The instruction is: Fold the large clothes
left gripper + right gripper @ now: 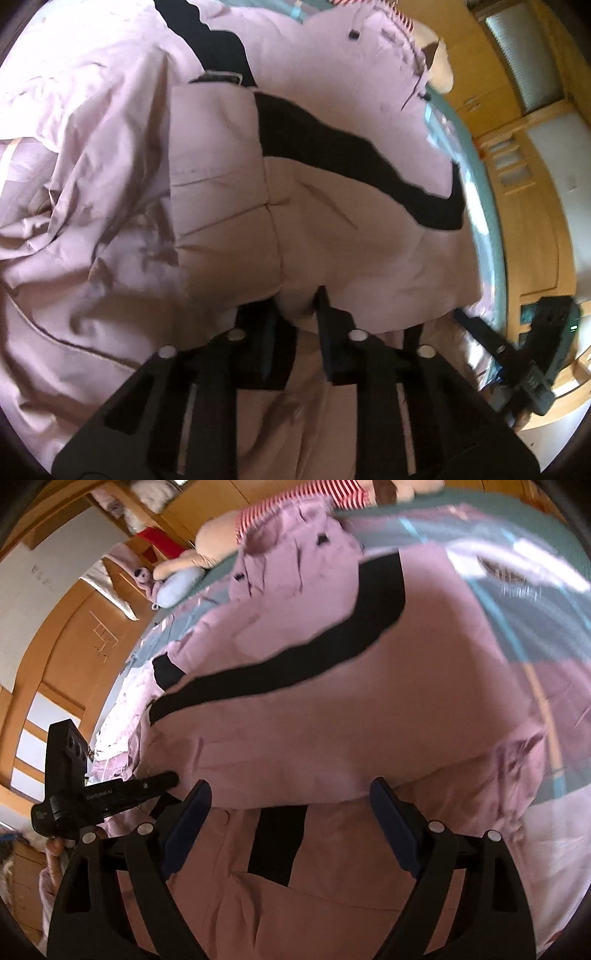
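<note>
A large pink jacket with black curved stripes (325, 192) lies spread on a bed, partly folded over itself. My left gripper (295, 310) is shut on a fold of the pink jacket at its near edge. My right gripper (291, 794) is open, its fingers (384, 805) straddling the folded near edge of the jacket (332, 709) without pinching it. The left gripper also shows in the right wrist view (155, 782) at the jacket's left corner. The right gripper shows in the left wrist view (476, 325) at the lower right.
The bed has a teal patterned cover (517, 565). A plush toy in red stripes (280, 520) and a blue cushion (177, 587) lie at its far end. Wooden cabinets (532, 206) stand beside the bed.
</note>
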`<action>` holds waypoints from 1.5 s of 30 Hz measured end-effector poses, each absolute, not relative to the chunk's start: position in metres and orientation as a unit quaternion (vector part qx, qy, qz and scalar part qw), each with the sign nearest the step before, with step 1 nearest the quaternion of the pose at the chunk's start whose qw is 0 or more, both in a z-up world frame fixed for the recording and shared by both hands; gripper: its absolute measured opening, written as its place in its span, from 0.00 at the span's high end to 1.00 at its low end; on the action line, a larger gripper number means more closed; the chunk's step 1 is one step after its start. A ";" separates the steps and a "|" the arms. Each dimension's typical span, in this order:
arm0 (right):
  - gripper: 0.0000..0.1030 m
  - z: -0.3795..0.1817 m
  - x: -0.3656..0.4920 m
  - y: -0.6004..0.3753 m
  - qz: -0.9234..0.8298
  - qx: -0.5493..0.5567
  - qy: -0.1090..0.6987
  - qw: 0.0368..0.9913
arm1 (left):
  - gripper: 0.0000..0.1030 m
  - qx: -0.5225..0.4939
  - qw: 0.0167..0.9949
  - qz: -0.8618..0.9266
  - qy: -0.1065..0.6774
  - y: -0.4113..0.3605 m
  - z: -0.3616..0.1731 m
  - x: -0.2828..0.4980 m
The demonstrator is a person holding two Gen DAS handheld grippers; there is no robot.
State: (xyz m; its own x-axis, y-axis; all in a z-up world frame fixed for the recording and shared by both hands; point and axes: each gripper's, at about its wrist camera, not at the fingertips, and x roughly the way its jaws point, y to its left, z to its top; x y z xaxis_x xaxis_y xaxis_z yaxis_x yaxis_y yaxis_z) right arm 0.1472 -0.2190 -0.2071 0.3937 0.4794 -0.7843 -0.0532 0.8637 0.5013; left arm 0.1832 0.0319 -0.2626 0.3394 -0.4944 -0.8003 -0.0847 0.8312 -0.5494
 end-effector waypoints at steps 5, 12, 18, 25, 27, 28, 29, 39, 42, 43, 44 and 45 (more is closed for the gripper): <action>0.15 -0.220 0.154 -0.225 0.200 0.280 0.536 0.771 | 0.88 -0.244 0.796 -0.136 0.537 0.031 -0.249 0.180; 0.15 -0.241 0.172 -0.282 0.135 0.436 0.490 0.743 | 0.88 -0.183 0.820 -0.132 0.526 0.014 -0.240 0.173; 0.89 -0.238 0.170 -0.298 0.093 0.432 0.457 0.772 | 0.88 -0.182 0.812 -0.142 0.537 0.014 -0.248 0.169; 0.94 -0.202 0.163 -0.314 0.071 0.393 0.400 0.825 | 0.88 -0.210 0.795 -0.187 0.538 0.008 -0.250 0.171; 0.94 -0.206 0.163 -0.313 0.063 0.380 0.410 0.827 | 0.88 -0.193 0.800 -0.186 0.537 0.001 -0.249 0.169; 0.94 -0.209 0.163 -0.311 0.060 0.372 0.419 0.826 | 0.88 -0.176 0.807 -0.179 0.535 -0.003 -0.248 0.168; 0.94 -0.212 0.164 -0.306 0.060 0.362 0.430 0.825 | 0.88 -0.166 0.811 -0.173 0.534 -0.005 -0.248 0.169; 0.88 -0.203 0.156 -0.252 0.105 0.243 0.465 0.845 | 0.87 -0.156 0.835 -0.086 0.521 0.021 -0.250 0.180; 0.85 -0.208 0.157 -0.239 0.103 0.198 0.482 0.847 | 0.87 -0.142 0.843 -0.072 0.513 0.020 -0.248 0.181; 0.85 -0.210 0.157 -0.237 0.102 0.193 0.487 0.846 | 0.87 -0.139 0.845 -0.070 0.513 0.019 -0.247 0.182; 0.85 -0.213 0.157 -0.236 0.101 0.190 0.490 0.844 | 0.87 -0.135 0.845 -0.068 0.512 0.019 -0.247 0.183; 0.85 -0.215 0.157 -0.235 0.099 0.188 0.495 0.843 | 0.87 -0.132 0.846 -0.067 0.512 0.018 -0.247 0.183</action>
